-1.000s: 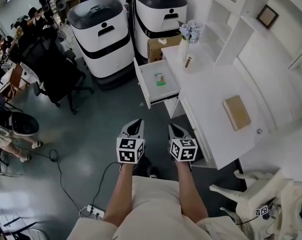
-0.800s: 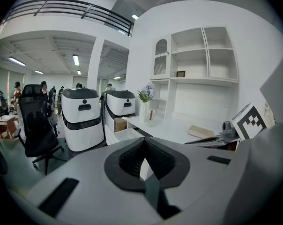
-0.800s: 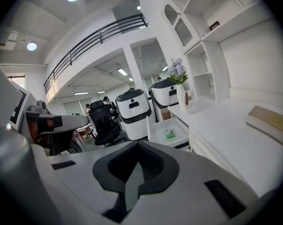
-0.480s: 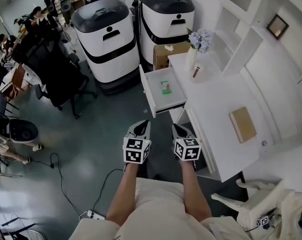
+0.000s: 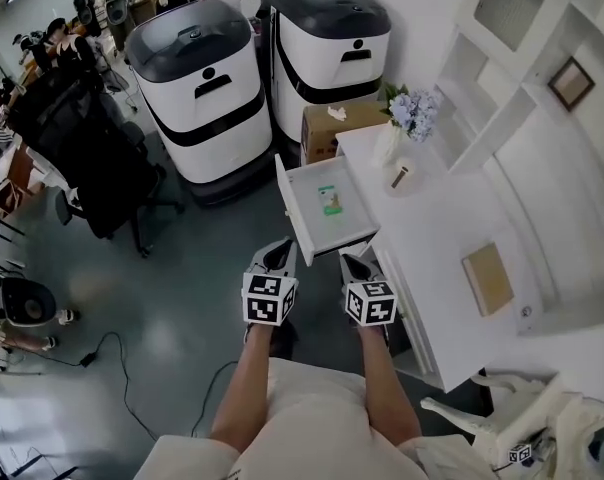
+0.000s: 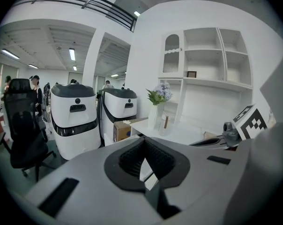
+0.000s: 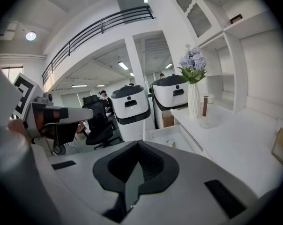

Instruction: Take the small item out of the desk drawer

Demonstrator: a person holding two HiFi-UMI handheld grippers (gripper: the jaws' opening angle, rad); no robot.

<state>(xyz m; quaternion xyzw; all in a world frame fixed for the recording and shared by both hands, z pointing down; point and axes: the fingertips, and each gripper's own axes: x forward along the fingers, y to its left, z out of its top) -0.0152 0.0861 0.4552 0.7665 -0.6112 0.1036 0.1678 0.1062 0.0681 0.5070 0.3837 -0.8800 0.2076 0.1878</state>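
Large bright room with a grey floor (image 5: 182,298), seen steeply from above, and a white counter (image 5: 437,233) along the right wall. In the open drawer (image 5: 285,200) of this counter, a small green-and-white item (image 5: 330,201), flat on the white bottom, about in the middle, touching no wall of the drawer. Just below the drawer in the head view, over the floor, the left tongs (image 5: 277,251) and the right tongs (image 5: 352,264), side by side, both pointing toward the drawer and not touching it. Left tongs closed together, with nothing between the pads. Right tongs also closed together and empty, the tip near the nearer edge of the drawer. Behind each, a cube (image 5: 269,299) with black square markers, then the bare forearms (image 5: 247,398) of the person. On the counter beyond the drawer, a white vase (image 5: 387,146) with pale blue flowers, upright, and just beside it a small clear glass (image 5: 401,177) with a brown stick inside. Further along the counter, well apart from these, a flat tan object (image 5: 487,279), perhaps a book or a board. Above the counter, white shelves (image 5: 502,38) and a small framed picture (image 5: 570,83). Behind the drawer, a cardboard box (image 5: 332,126), and next to it two big white-and-black machines (image 5: 197,78). At the left, a black office chair (image 5: 97,158) and, far back, several people.
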